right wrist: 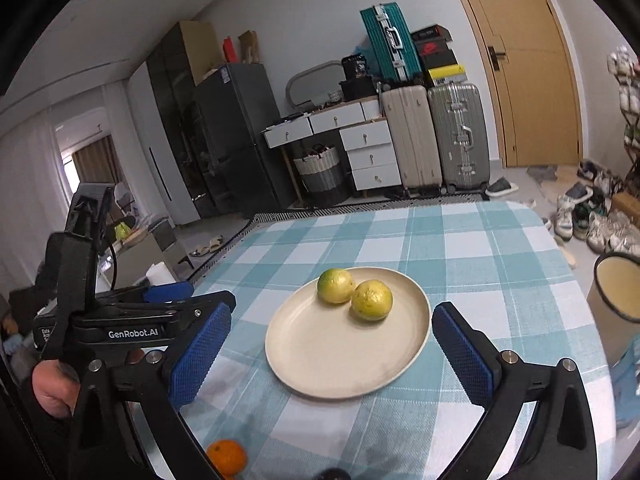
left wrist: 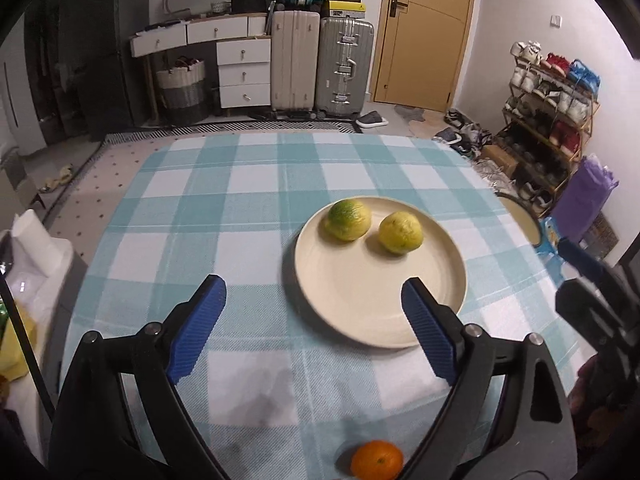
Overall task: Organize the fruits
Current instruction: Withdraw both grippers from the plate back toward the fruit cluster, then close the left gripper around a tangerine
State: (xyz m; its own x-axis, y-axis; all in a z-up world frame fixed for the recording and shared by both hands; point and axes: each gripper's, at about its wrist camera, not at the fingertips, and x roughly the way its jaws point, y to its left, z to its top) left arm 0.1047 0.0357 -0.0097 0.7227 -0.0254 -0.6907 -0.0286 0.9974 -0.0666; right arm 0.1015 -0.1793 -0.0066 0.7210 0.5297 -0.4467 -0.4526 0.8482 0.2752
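Observation:
A cream plate [left wrist: 360, 300] [right wrist: 320, 352] sits on the checked tablecloth with two yellow-green citrus fruits on its far side, one greener [left wrist: 349, 219] [right wrist: 335, 285] and one yellower [left wrist: 401, 233] [right wrist: 372, 300]. An orange [left wrist: 377, 460] [right wrist: 226, 456] lies on the cloth at the near edge, below both grippers. My left gripper [left wrist: 312, 300] is open and empty above the cloth, its right finger over the plate's near rim. My right gripper [right wrist: 332, 328] is open and empty, with the plate between its fingers in view. The left gripper's body [right wrist: 120, 320] shows at the left of the right wrist view.
A cream bin [right wrist: 616, 292] [left wrist: 520, 216] stands off the table's right edge. Suitcases [left wrist: 324, 64], a white drawer unit [left wrist: 244, 72], a shoe rack [left wrist: 552, 112] and a door [left wrist: 424, 28] lie beyond the table. A white tissue box [left wrist: 28, 240] is at the left.

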